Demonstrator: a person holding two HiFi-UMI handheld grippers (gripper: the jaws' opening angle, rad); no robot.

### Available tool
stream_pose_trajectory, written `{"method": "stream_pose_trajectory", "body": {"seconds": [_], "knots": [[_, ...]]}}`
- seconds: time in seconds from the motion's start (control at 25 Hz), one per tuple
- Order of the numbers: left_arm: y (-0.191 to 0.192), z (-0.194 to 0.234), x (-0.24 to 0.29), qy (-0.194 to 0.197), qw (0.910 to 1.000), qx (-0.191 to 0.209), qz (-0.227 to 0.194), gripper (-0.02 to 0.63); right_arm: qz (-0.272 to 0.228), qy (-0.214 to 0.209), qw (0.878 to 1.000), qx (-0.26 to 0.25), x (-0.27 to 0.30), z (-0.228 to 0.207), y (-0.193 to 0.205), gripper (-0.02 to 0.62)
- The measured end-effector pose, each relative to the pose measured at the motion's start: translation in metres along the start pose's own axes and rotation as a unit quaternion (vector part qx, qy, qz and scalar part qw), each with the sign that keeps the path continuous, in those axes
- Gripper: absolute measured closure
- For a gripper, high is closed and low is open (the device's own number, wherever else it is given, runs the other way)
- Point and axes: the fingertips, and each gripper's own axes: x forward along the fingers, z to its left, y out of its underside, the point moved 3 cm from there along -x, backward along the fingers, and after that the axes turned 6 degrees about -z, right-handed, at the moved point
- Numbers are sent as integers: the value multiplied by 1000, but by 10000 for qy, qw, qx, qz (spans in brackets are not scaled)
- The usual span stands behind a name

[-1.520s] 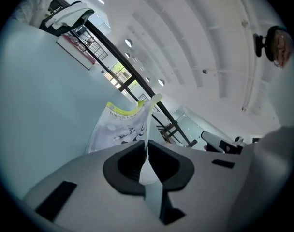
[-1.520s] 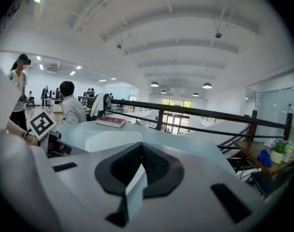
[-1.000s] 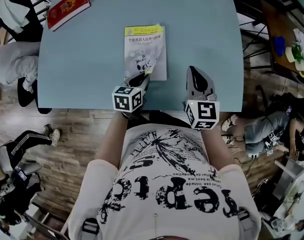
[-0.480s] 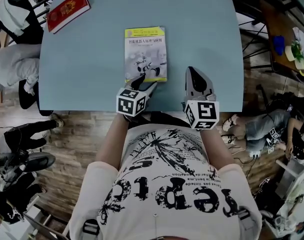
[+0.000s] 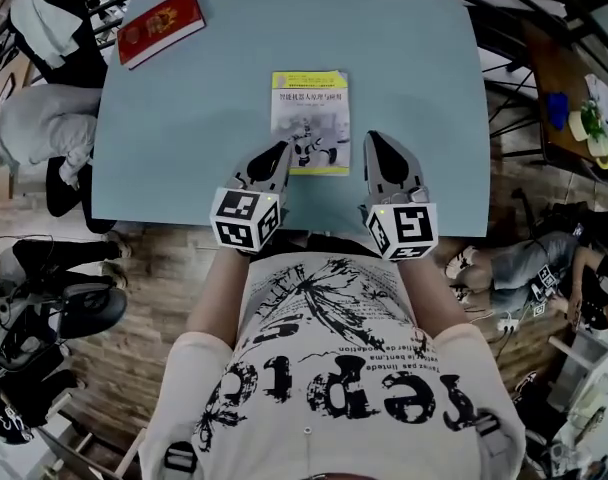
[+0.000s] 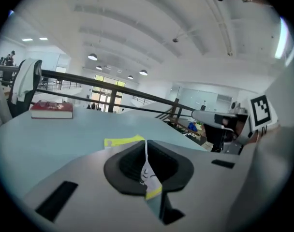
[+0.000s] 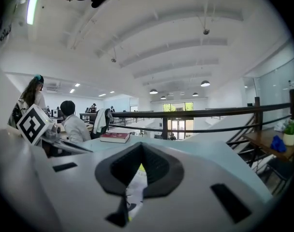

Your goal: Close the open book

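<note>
The book [image 5: 310, 121] is lying closed, cover up, on the tabletop [image 5: 184, 118] — nothing is looking left to do. You are holding the left tongs [image 5: 280, 151] and the right tongs [image 5: 375, 140] closed and empty near its front corners.

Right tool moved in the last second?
Yes, slightly: right tool now reaches farther past the table's near edge, closer to the closed book.

White-yellow book [image 5: 310, 120], blue table [image 5: 184, 118], red book [image 5: 162, 26]
</note>
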Motion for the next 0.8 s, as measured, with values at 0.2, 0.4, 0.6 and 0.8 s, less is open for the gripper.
{"method": "stream_pose_trajectory", "body": {"seconds": [0.2, 0.4, 0.6, 0.8], "knots": [[-58, 11, -25, -12, 9974, 168, -698, 588, -373, 18, 9992, -151, 6, 17, -26, 586], [-109, 10, -53, 132, 9877, 680, -1400, 588, -684, 30, 9972, -287, 11, 33, -49, 586], [-123, 12, -63, 262, 9825, 841, -1641, 588, -731, -29, 9967, -352, 19, 46, -58, 586], [-127, 17, -65, 118, 9801, 1022, -1699, 588, -771, -87, 9960, -451, 23, 54, -62, 586]]}}
